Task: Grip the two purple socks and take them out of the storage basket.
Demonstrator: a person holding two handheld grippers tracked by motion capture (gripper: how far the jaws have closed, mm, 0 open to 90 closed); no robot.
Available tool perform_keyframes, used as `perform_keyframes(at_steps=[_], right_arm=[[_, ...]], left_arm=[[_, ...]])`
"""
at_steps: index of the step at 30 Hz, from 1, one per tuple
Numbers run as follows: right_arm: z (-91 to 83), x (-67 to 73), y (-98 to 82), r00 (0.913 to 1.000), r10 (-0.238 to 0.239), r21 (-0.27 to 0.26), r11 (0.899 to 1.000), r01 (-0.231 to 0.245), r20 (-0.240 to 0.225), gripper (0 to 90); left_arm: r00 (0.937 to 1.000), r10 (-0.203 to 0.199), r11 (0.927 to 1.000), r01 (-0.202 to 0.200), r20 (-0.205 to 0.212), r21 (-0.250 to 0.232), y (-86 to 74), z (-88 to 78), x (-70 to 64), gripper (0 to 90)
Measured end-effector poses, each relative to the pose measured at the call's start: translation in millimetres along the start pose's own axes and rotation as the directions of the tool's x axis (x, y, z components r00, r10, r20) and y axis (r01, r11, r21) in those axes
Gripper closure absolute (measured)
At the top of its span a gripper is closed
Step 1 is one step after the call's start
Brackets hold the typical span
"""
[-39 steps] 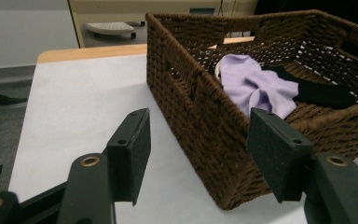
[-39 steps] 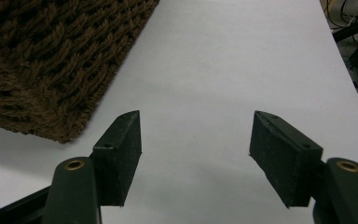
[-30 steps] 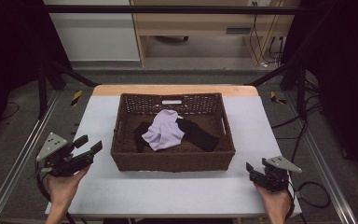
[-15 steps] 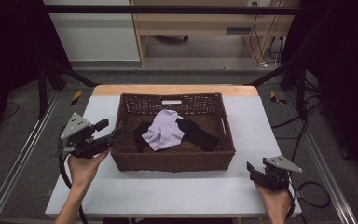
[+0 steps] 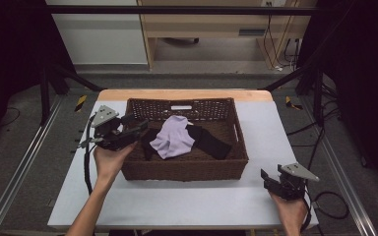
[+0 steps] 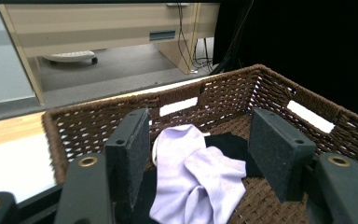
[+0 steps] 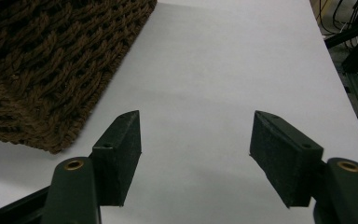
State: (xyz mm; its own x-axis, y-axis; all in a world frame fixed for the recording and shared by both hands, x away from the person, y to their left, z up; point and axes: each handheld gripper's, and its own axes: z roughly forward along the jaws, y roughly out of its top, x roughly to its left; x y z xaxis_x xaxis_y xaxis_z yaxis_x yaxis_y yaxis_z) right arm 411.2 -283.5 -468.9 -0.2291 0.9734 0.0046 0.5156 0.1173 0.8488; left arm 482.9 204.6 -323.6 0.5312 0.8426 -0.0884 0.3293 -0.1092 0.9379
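Where it hung beside the basket half a second ago, the left gripper now sits over the left rim, jaws apart, aimed at the lilac cloth lying on black cloth inside. Right gripper unmoved at the table's near right corner, jaws apart, empty.

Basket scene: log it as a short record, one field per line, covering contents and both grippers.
container: brown wicker basket, in the middle of the white table
contents: lilac sock lying on top of a black garment
left gripper: open, over the basket's left rim, jaws pointing at the lilac sock, holding nothing
right gripper: open, low over bare table off the basket's near right corner, holding nothing
contact: neither gripper touches the clothing
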Motion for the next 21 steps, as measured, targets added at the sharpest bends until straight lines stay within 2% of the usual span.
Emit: perform_keyframes(at_steps=[8, 14, 21], right_arm=[[0.0, -0.2, 0.2, 1.0000, 0.003, -0.003, 1.000, -0.003, 0.001, 33.9], [0.5, -0.3, 0.3, 1.0000, 0.002, -0.004, 1.000, -0.002, 0.000, 34.0], [1.4, -0.4, 0.7, 1.0000, -0.003, -0.003, 1.000, 0.003, -0.001, 34.0]], left_arm=[[0.9995, 0.031, 0.9991, -0.031, -0.009, 0.030, 6.0, 27.9, -9.2, 37.9], [0.9972, 0.070, 0.9959, -0.068, -0.026, 0.059, 4.9, 51.2, -14.4, 37.2], [0.9968, 0.075, 0.9921, -0.071, -0.030, 0.103, 0.2, 76.3, -14.7, 38.7]])
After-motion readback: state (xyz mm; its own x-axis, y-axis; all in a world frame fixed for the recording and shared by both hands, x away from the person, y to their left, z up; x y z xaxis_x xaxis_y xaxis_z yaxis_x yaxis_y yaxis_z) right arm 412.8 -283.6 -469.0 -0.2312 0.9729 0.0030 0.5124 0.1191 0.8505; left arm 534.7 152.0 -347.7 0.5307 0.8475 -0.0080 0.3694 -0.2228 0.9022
